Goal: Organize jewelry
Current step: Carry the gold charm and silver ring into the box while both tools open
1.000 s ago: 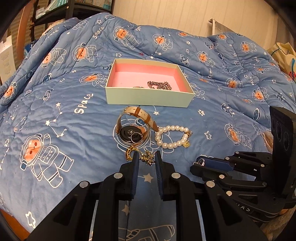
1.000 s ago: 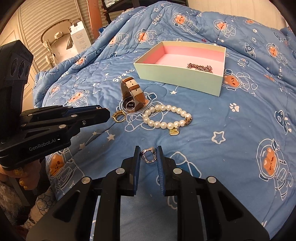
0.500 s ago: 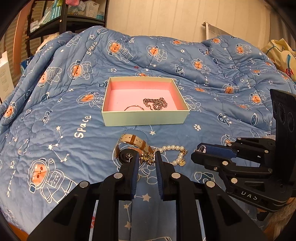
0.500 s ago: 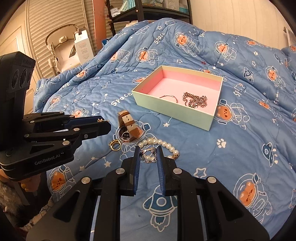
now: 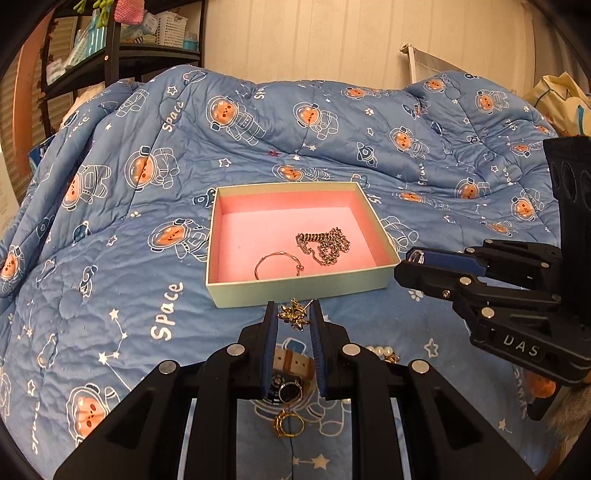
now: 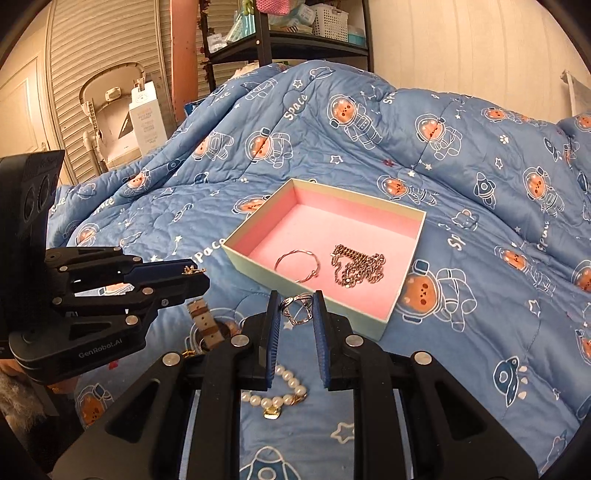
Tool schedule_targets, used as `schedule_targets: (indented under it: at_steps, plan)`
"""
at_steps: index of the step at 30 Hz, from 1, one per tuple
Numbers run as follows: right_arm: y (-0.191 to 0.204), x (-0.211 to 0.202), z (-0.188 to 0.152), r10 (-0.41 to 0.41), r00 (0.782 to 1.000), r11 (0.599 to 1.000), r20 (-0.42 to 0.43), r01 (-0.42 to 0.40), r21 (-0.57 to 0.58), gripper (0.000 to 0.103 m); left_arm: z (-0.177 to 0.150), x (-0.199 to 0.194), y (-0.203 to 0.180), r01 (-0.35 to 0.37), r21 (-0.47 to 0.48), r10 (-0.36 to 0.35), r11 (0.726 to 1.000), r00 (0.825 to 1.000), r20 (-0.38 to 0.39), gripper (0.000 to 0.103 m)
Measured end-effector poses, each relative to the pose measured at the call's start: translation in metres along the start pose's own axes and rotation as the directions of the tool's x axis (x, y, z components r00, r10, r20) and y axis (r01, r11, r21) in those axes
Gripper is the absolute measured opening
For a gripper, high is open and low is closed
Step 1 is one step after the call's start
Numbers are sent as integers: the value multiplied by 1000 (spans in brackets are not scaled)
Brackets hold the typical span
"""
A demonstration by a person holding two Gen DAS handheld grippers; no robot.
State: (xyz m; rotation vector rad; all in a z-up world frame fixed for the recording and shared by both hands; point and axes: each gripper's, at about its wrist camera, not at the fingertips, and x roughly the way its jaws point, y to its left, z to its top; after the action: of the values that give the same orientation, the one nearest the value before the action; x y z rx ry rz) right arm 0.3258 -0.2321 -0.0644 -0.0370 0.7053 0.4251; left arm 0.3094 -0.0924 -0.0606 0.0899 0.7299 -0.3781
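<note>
A pale green box with a pink lining lies on the blue quilt; inside are a thin bangle and a chain. My left gripper is shut on a small gold star-shaped piece, held just before the box's near wall. My right gripper is shut on a silver ring, near the box's front corner. Below the grippers lie a tan-strapped watch, a gold ring and a pearl bracelet.
The quilt rises into a ridge behind the box. A dark shelf unit with baskets stands at the back left against the wall. A folded chair and a white carton stand left of the bed. A yellow bag sits at far right.
Both grippers have risen and moved toward the box, each keeping its piece. The watch, gold ring and pearls now lie under and behind the fingers; the box looks closer.
</note>
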Motion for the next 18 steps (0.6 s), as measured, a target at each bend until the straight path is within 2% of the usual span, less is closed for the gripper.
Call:
schedule_targets:
  at_steps: [8,18]
  plan:
    - [-29,43,37,-30,999,1000,-33,30,-6,18,31,48,20,-12,-2,12,1000,999,-42,17]
    - [-48,97,55,-86,991,995,-106,81,-51,18,58,97,29,-51,53,55,997,995,-80,17]
